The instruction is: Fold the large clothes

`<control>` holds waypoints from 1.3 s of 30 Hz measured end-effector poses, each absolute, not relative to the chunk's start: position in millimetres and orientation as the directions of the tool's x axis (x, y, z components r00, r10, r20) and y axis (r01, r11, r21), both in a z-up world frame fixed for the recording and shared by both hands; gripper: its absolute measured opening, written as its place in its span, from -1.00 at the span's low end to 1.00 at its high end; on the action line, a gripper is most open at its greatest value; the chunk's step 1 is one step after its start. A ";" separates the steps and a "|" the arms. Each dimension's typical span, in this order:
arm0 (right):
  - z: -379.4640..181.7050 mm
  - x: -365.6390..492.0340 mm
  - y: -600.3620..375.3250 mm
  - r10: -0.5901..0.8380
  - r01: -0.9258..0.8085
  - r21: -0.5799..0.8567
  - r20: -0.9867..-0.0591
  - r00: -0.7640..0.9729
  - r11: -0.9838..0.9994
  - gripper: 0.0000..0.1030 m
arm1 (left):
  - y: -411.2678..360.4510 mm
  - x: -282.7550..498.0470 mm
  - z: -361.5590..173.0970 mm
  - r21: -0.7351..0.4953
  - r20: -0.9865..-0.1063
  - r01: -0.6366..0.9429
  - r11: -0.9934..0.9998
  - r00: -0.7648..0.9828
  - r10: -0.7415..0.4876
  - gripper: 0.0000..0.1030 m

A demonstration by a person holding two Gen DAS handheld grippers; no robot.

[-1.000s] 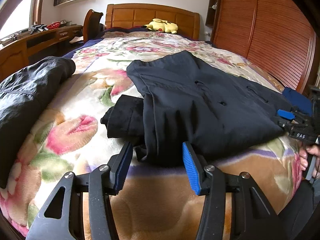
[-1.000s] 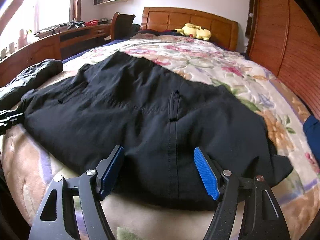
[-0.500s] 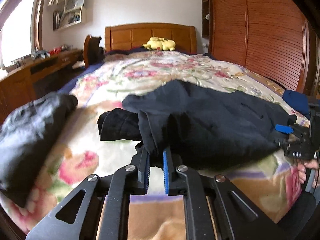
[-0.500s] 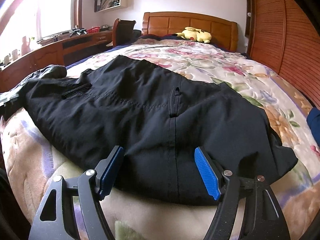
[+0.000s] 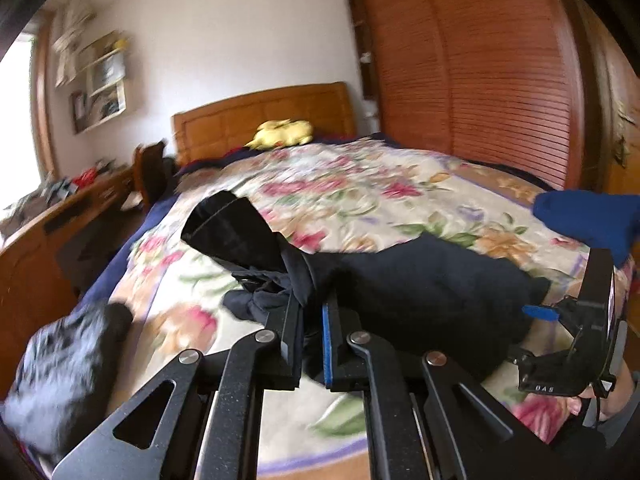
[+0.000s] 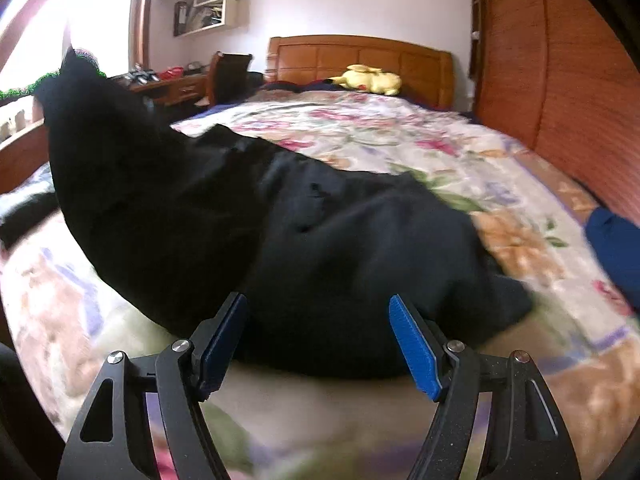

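At the bed's near edge, left tool pinches black trousers; right tool gapes.

You are facing a wide bed under a cream floral blanket, with a panelled orange-brown wooden headboard at the far end and a yellow plush toy resting before it. A white wall rises behind. On your right stand slatted reddish wooden wardrobe doors. On your left, a long wooden desk sits under a bright window, with a white wall shelf above.
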State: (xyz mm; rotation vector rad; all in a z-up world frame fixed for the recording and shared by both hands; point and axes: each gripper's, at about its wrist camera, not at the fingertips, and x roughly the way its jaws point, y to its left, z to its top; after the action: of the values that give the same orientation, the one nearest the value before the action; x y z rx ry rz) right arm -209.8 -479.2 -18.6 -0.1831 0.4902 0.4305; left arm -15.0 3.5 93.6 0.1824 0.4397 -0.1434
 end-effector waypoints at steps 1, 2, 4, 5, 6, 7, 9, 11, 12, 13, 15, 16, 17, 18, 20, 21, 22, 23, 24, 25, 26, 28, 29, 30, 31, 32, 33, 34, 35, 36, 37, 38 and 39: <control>-17.7 -210.8 -485.7 0.343 -0.431 -0.072 -0.493 0.800 0.900 0.46 | -5.0 -11.2 96.6 0.156 -0.429 0.196 0.968 0.896 -0.112 -0.86; -15.8 -212.2 -493.7 0.334 -0.416 -0.064 -0.494 0.803 0.907 0.46 | -13.4 -7.1 99.2 0.164 -0.426 0.215 0.963 0.896 -0.128 -0.86; -10.5 -214.7 -513.6 0.330 -0.386 -0.015 -0.490 0.807 0.922 0.46 | -34.7 4.1 104.8 0.165 -0.425 0.271 0.948 0.887 -0.179 -0.87; -9.2 -217.0 -521.8 0.331 -0.376 0.006 -0.490 0.807 0.926 0.46 | -43.8 6.4 106.3 0.164 -0.426 0.290 0.943 0.883 -0.198 -0.87; -8.4 -220.0 -529.8 0.323 -0.364 0.015 -0.494 0.807 0.931 0.46 | -54.1 9.5 107.4 0.165 -0.426 0.312 0.936 0.878 -0.218 -0.87; -8.2 -224.3 -535.2 0.311 -0.352 0.012 -0.498 0.810 0.936 0.46 | -67.1 13.5 108.3 0.163 -0.427 0.339 0.926 0.871 -0.244 -0.87; -6.6 -234.0 -547.6 0.268 -0.311 -0.001 -0.508 0.819 0.950 0.46 | -88.2 17.2 110.1 0.137 -0.437 0.393 0.909 0.848 -0.300 -0.87; -2.0 -245.2 -560.4 0.252 -0.286 0.011 -0.506 0.825 0.958 0.46 | -110.3 18.2 107.3 0.121 -0.446 0.445 0.887 0.823 -0.351 -0.87; 1.6 -253.2 -568.4 0.248 -0.276 0.017 -0.493 0.834 0.961 0.46 | -121.7 17.4 105.3 0.119 -0.452 0.471 0.874 0.809 -0.375 -0.87; 4.2 -258.7 -573.6 0.234 -0.259 0.016 -0.484 0.843 0.966 0.46 | -133.3 15.8 101.7 0.116 -0.461 0.500 0.858 0.793 -0.400 -0.88; 7.9 -269.5 -582.2 0.202 -0.223 0.013 -0.471 0.858 0.975 0.46 | -150.8 11.0 95.4 0.109 -0.478 0.542 0.833 0.764 -0.435 -0.88; 9.3 -274.3 -585.2 0.194 -0.210 0.018 -0.466 0.863 0.978 0.46 | -158.9 8.5 91.0 0.106 -0.489 0.566 0.818 0.746 -0.452 -0.88; 11.3 -279.9 -586.7 0.186 -0.197 0.023 -0.462 0.867 0.980 0.46 | -163.8 6.5 88.2 0.105 -0.496 0.580 0.808 0.735 -0.463 -0.88; 11.9 -284.9 -588.3 0.176 -0.186 0.024 -0.462 0.869 0.982 0.46 | -168.7 5.2 82.9 0.108 -0.507 0.592 0.798 0.724 -0.469 -0.87; 14.1 -292.4 -588.7 0.162 -0.173 0.019 -0.460 0.873 0.985 0.46 | -172.9 4.4 77.5 0.110 -0.526 0.598 0.794 0.713 -0.464 -0.87; 16.0 -296.2 -590.6 0.153 -0.165 0.013 -0.458 0.875 0.986 0.46 | -174.3 5.6 74.9 0.108 -0.533 0.601 0.792 0.707 -0.464 -0.87; 16.1 -295.5 -590.4 0.146 -0.160 0.008 -0.459 0.876 0.987 0.46 | -172.1 5.6 73.0 0.101 -0.536 0.602 0.792 0.704 -0.466 -0.87; 17.4 -297.8 -589.6 0.142 -0.158 0.004 -0.459 0.877 0.987 0.46 | -171.6 6.0 73.1 0.095 -0.539 0.605 0.791 0.699 -0.470 -0.85; 19.3 -300.4 -589.5 0.143 -0.160 0.001 -0.458 0.877 0.987 0.46 | -169.1 6.9 74.0 0.083 -0.541 0.610 0.788 0.692 -0.478 -0.79; 19.7 -303.3 -590.3 0.141 -0.160 -0.003 -0.457 0.878 0.987 0.46 | -164.5 7.3 75.6 0.061 -0.541 0.619 0.783 0.680 -0.495 -0.69; 21.2 -304.9 -589.7 0.135 -0.158 -0.011 -0.458 0.879 0.987 0.46 | -162.3 8.4 76.7 0.044 -0.540 0.628 0.777 0.669 -0.511 -0.61; 23.3 -306.8 -590.0 0.130 -0.159 -0.024 -0.459 0.879 0.987 0.46 | -152.0 6.1 82.1 0.019 -0.514 0.648 0.762 0.660 -0.548 -0.30; 25.0 -308.3 -591.6 0.128 -0.159 -0.029 -0.461 0.878 0.987 0.46 | -149.6 5.2 82.2 0.019 -0.506 0.648 0.762 0.663 -0.551 -0.26; 26.8 -307.8 -592.3 0.124 -0.156 -0.031 -0.462 0.878 0.987 0.46 | -144.4 3.0 84.2 0.020 -0.498 0.643 0.765 0.670 -0.551 -0.20; 28.1 -305.4 -594.1 0.121 -0.151 -0.029 -0.462 0.879 0.988 0.46 | -134.6 0.0 88.1 0.016 -0.485 0.639 0.769 0.677 -0.553 -0.04; 31.0 -304.3 -594.4 0.120 -0.147 -0.022 -0.460 0.880 0.989 0.46 | -130.7 -0.8 88.6 0.012 -0.478 0.638 0.770 0.680 -0.556 0.08; 33.7 -302.5 -595.1 0.125 -0.145 -0.008 -0.458 0.880 0.989 0.46 | -122.6 -1.4 90.2 0.004 -0.469 0.634 0.773 0.684 -0.559 0.38; 36.8 -299.8 -594.1 0.139 -0.151 0.010 -0.458 0.878 0.989 0.46 | -111.3 -2.3 92.2 -0.009 -0.457 0.627 0.779 0.691 -0.561 0.54; 40.8 -296.8 -592.3 0.155 -0.163 0.024 -0.454 0.877 0.986 0.46 | -102.3 -2.2 92.8 -0.017 -0.449 0.619 0.785 0.697 -0.559 0.54; 46.1 -292.3 -588.1 0.168 -0.177 0.021 -0.446 0.879 0.984 0.46 | -91.3 -0.8 92.7 -0.018 -0.446 0.608 0.794 0.706 -0.550 0.55; 50.1 -288.4 -583.1 0.168 -0.184 0.008 -0.441 0.882 0.983 0.46 | -80.8 0.1 91.9 -0.013 -0.445 0.591 0.806 0.718 -0.534 0.55; 55.2 -283.6 -577.3 0.171 -0.193 -0.007 -0.435 0.884 0.981 0.46 | -71.6 1.1 90.5 -0.005 -0.445 0.574 0.819 0.732 -0.516 0.55; 61.4 -278.4 -570.6 0.182 -0.208 -0.017 -0.423 0.887 0.978 0.46 | -59.3 1.6 88.2 0.012 -0.444 0.551 0.834 0.751 -0.490 0.55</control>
State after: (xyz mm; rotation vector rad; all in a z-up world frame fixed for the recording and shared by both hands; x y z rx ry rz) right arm -278.4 -570.6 61.4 -0.0622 0.4339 0.2029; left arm 1.6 -59.3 88.2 0.1456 0.4428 -0.5707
